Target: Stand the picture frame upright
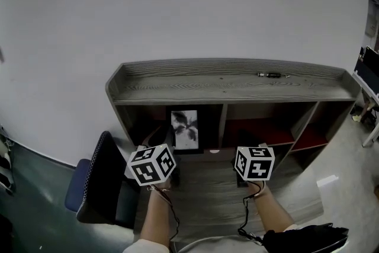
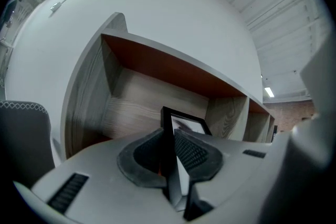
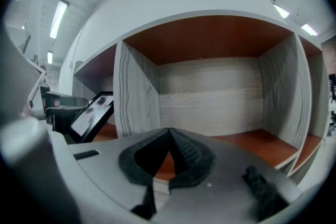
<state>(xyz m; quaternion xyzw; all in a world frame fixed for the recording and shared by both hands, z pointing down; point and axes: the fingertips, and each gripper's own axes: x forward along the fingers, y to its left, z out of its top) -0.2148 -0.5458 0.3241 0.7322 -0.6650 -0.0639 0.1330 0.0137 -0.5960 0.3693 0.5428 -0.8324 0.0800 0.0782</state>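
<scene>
The black picture frame point(image 1: 185, 129) with a grey flower print is in the left compartment of the wooden shelf unit point(image 1: 237, 83). My left gripper point(image 1: 167, 143) is shut on its side edge. In the left gripper view the frame point(image 2: 187, 126) runs edge-on between the two pads point(image 2: 195, 153). From the right gripper view the frame point(image 3: 94, 115) leans tilted beyond the divider point(image 3: 134, 92), with the left gripper point(image 3: 52, 107) beside it. My right gripper point(image 1: 253, 154) hovers before the middle compartment; its fingertips point(image 3: 169, 131) meet with nothing between them.
A small dark pen-like object point(image 1: 272, 74) lies on the shelf unit's top. A blue and black chair point(image 1: 98, 186) stands left of my left arm. The middle compartment's reddish floor point(image 3: 252, 141) holds nothing. A grey wooden surface point(image 1: 207, 192) runs in front of the shelves.
</scene>
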